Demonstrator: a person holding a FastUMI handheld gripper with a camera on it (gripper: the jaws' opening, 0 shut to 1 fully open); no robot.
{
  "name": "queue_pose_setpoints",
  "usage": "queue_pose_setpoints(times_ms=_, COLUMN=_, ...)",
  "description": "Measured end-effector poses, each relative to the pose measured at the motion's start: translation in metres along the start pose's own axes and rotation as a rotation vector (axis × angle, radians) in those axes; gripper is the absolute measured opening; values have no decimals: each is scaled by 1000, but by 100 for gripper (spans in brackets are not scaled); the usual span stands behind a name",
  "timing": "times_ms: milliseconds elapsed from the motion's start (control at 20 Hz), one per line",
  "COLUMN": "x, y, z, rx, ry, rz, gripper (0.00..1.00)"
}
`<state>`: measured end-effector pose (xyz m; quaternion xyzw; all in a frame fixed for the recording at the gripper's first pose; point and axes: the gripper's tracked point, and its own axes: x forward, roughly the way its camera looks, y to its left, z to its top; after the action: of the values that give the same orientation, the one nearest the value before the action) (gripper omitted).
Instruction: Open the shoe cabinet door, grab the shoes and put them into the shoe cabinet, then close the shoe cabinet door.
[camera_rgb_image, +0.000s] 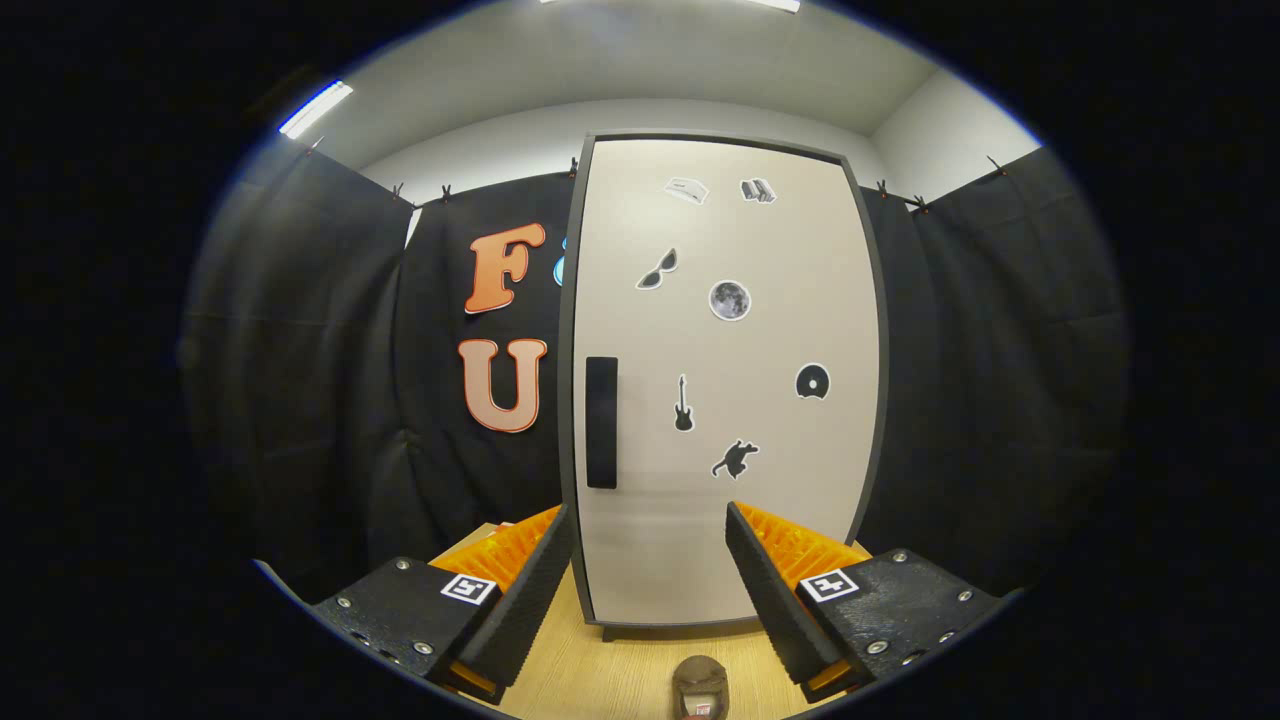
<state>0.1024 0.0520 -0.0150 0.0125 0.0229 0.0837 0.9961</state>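
Nearest, low between the two fingers, the rounded toe of a brown shoe (700, 685) rests on the pale wooden worktop (610, 670), cut off so that little of it can be made out. The tool (648, 545) is held level and pointed straight ahead, its fingers spread wide apart with nothing between them; each finger (530, 590) has a black ribbed pad on the inside, orange plastic behind it and a black mount with a square marker. Bare worktop runs forward between the fingers up to the foot of the shoe cabinet (720, 330), which stands upright just beyond the fingertips. Its door (760, 480) is shut: a tall cream panel in a dark frame, dotted with small black-and-white stickers, among them sunglasses, a moon, a guitar and a disc. A black vertical handle (601, 422) sits on the door's left edge at about mid height, above the left fingertip. Black cloth (1000, 400) hangs close on both sides of the cabinet and behind it, under a white ceiling with strip lights.
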Motion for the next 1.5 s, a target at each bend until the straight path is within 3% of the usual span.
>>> queue_pose_setpoints(times_ms=700, x=116, y=41, z=17, rx=7, ry=-6, rz=69, gripper=95)
queue_pose_setpoints(times_ms=1100, x=155, y=47, z=19, rx=41, ry=-6, rz=72, gripper=93)
queue_pose_setpoints(times_ms=1200, x=159, y=53, z=23, rx=61, ry=-22, rz=86, gripper=88)
queue_pose_setpoints(times_ms=1350, x=164, y=54, z=22, rx=46, ry=-13, rz=72, gripper=62)
queue_pose_setpoints(times_ms=1500, x=165, y=49, z=21, rx=35, ry=-15, rz=43, gripper=45)
